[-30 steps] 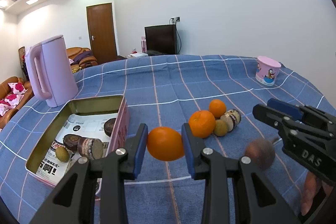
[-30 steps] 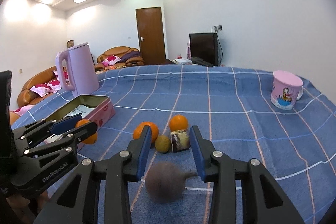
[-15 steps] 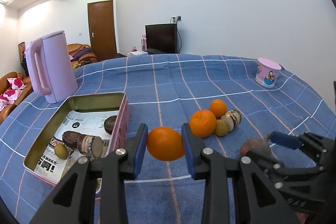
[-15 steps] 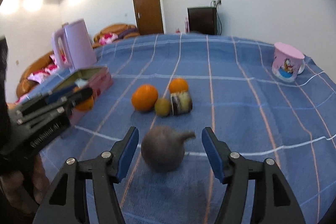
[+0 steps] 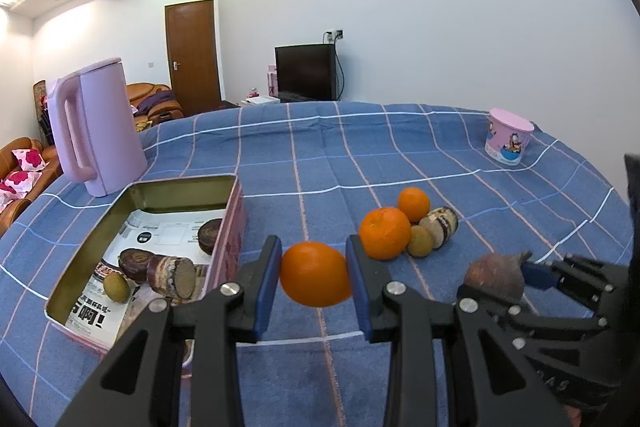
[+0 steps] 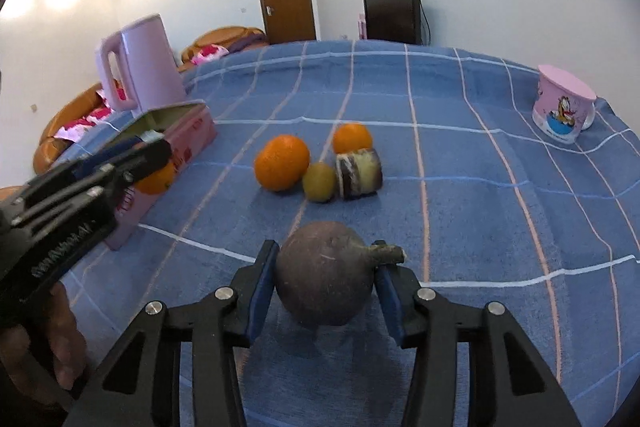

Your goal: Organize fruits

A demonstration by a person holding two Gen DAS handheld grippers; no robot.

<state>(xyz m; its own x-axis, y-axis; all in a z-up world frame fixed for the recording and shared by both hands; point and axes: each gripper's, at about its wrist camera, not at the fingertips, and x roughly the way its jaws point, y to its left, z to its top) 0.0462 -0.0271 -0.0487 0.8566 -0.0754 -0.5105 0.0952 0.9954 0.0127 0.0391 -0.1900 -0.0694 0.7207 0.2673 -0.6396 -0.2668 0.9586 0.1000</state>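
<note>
Blue cloth (image 6: 460,155) bare rightward | left hand-held gripper (image 5: 314,281) grasps orange (image 5: 315,274) beside tin rim (image 5: 234,219) | right hand-held gripper (image 6: 325,281) closing around beet (image 6: 324,283)

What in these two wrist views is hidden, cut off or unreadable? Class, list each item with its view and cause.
- Tin: near corner hidden by the left gripper, left view.
- Paper lining: print too small to read.
- Orange: mostly hidden behind that gripper's fingers, right view.
- Brown fruit: lower part hidden, left view.
</note>
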